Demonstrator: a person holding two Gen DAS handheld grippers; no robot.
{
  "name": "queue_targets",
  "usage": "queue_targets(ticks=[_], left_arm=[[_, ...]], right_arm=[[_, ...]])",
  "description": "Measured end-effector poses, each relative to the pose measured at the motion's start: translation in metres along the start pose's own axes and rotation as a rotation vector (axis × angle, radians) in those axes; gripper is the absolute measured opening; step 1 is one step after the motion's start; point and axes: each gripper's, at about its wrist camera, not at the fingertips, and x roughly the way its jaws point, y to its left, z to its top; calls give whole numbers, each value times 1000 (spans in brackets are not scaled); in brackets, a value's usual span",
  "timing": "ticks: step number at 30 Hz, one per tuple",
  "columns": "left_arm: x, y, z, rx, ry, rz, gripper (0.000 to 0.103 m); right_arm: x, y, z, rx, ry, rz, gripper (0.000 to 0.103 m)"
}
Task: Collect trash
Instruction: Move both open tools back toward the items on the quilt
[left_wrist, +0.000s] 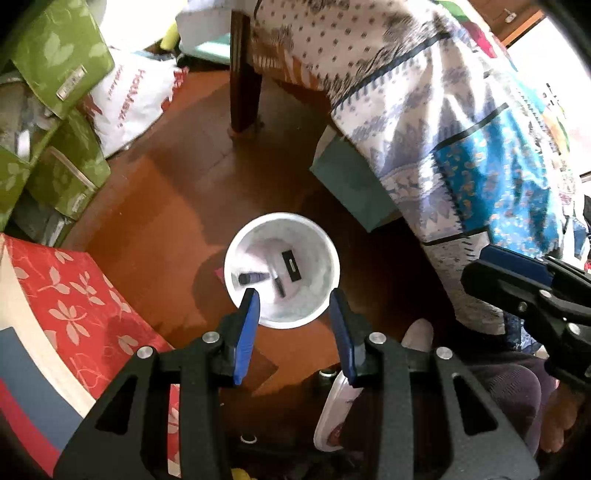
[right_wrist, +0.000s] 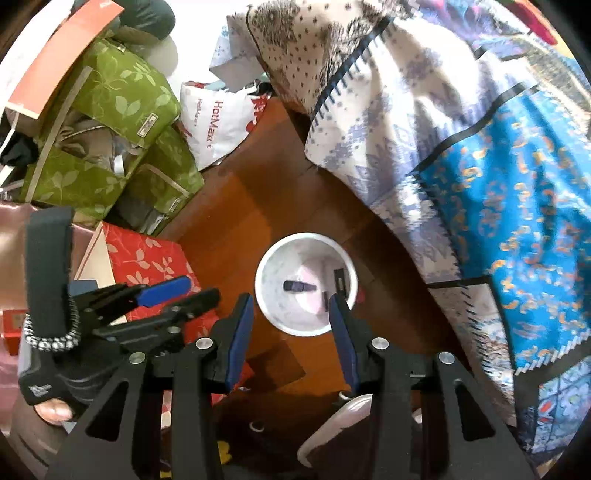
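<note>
Both grippers held over white bin (left_wrist: 325, 258) w/ trash.
Left gripper (left_wrist: 295, 299) & right gripper (right_wrist: 291, 301) were seen released, nothing gripped.

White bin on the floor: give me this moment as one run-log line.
left gripper: open, empty, above white bin | right gripper: open, empty, above bin | bin: upright on wood floor, small dark items inside

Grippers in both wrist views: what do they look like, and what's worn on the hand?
Both the left gripper and right gripper have matte black angular frames with triangular cutouts, silver round bolt heads and flat blue fingers. The left hand wears a black glove with a beaded band.
</note>
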Motion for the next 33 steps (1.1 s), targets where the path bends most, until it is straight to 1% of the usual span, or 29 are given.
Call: queue_targets(ticks=[6,14,17,20,26,29,33], left_arm=[[-47,-14,-10,20,-101,-12,38],[-113,-46,-25,72,-250,-36,38],[-134,-59,-32,96,-300,-42,38],[-161,-77,-38,126,-363,-52,38],[-204,-110,-47,173,-465,-98,38],[-225,-131,-52,209,-521,-112,38],[-244,-162,-56,254,-579,-135,38]], right_arm=[[-42,-1,-16,-24,-86,-40,39],[-107,-2,-40,-28,-237,-74,39],[-136,-2,-52,-31,-306,-90,39],[-164,-4,-64,-40,-375,-109,39],[-214,-13,-88,-32,-503,-140,39],[-244,-26,-102,-4,-593,-156,39],[-275,-45,-115,48,-678,-161,39]])
